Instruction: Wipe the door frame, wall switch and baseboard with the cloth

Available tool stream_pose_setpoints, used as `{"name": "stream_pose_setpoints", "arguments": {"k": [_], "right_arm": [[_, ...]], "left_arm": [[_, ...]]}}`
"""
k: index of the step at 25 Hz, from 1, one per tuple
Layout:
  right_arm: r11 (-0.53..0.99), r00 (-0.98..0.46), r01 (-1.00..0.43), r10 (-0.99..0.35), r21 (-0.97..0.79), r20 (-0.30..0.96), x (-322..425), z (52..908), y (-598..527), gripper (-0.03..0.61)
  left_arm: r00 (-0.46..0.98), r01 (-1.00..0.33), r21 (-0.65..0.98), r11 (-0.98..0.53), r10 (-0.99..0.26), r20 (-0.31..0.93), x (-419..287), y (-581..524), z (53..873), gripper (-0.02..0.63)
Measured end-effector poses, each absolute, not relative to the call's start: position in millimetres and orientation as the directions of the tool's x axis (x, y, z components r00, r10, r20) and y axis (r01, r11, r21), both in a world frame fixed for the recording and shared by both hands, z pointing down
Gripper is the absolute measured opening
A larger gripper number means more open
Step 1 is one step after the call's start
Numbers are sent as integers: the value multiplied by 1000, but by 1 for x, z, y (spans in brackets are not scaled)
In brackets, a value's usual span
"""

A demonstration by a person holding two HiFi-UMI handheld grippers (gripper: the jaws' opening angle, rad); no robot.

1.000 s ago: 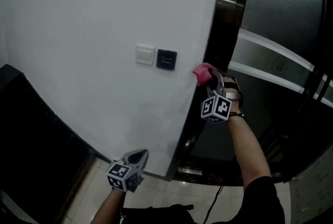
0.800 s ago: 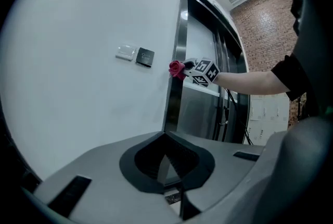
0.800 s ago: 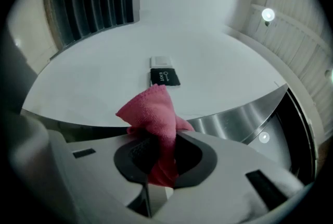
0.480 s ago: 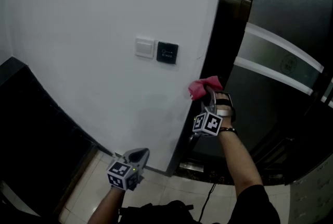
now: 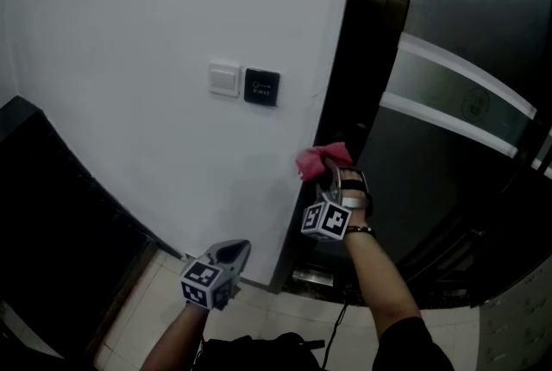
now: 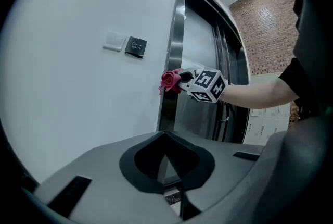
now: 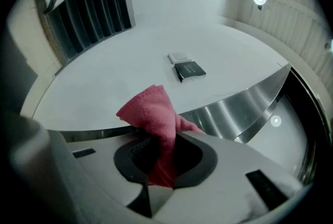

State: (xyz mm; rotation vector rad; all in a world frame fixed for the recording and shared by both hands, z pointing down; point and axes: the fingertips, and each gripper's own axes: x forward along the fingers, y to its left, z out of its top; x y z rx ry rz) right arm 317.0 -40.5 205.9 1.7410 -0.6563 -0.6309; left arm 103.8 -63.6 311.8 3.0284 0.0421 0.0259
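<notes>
The pink cloth [image 5: 321, 160] is bunched in my right gripper [image 5: 333, 178]. Its jaws are clamped on the folds, and a soft, nubbly tuft sticks out past the tips. That tuft sits at the corner where the smooth white wall [image 5: 129, 59] meets the brushed-metal door frame [image 5: 345, 59]. It is lower than the white wall switch [image 5: 224, 78] and the black square panel [image 5: 261, 88] beside it. I cannot tell whether the cloth touches metal or plaster.

My right forearm reaches up and forward, bare, with the marker cube above the wrist. My left gripper [image 5: 228, 255] hangs low over the pale floor tiles [image 5: 259, 317], pointing at the wall's foot. Its tips are together with nothing between them. The wall's bottom edge is too dark to read.
</notes>
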Motion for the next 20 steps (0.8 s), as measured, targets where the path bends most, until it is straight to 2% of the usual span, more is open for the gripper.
{"name": "stream_pose_setpoints", "arguments": {"k": [7,12,20], "right_arm": [[-190,680,-205,-734,960,-1,315,244,-40,59],[-139,664,-200,-747,970,30,317,261,-40,60],[-98,688,-180,-724,979,55,320,274,-43,59]], "left_arm": [[997,-28,30,-999,-30,-64,148,-56,279,-8],[991,-66,-2,-998,-66,-118,166,-54,256,-8],[997,-30,16,-999,-31,-74,171,-60,267,-9]]}}
